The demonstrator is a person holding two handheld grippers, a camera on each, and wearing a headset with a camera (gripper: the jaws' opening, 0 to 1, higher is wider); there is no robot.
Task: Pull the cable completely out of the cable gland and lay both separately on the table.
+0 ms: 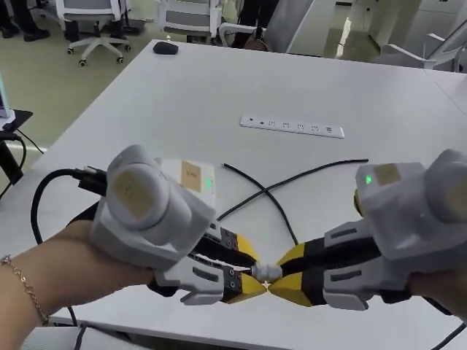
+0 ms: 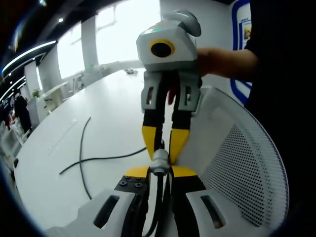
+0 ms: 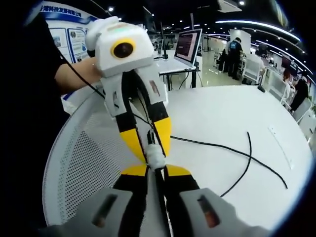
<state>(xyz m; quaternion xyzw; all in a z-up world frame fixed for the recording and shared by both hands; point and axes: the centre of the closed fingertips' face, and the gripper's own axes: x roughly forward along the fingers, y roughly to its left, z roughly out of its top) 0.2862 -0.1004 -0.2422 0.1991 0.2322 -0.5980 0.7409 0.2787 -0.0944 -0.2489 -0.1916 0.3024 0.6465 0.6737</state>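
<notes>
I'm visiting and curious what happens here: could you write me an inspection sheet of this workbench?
Surface: white table, flat.
Job's things: white cable gland between both grippers' tips, cable running into it.
Clutter: dark mouse-like object, power strip.
Grippers: left gripper jaws shut on cable; right gripper jaws shut on cable gland.
Cables: two loose black cables, crossed on the table.
Surroundings: office chairs, people at far desks.

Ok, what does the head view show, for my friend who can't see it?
The left gripper and right gripper meet tip to tip over a white table, holding a small white cable gland where they touch. Two black cables cross on the table behind, with a white power strip farther back.
</notes>
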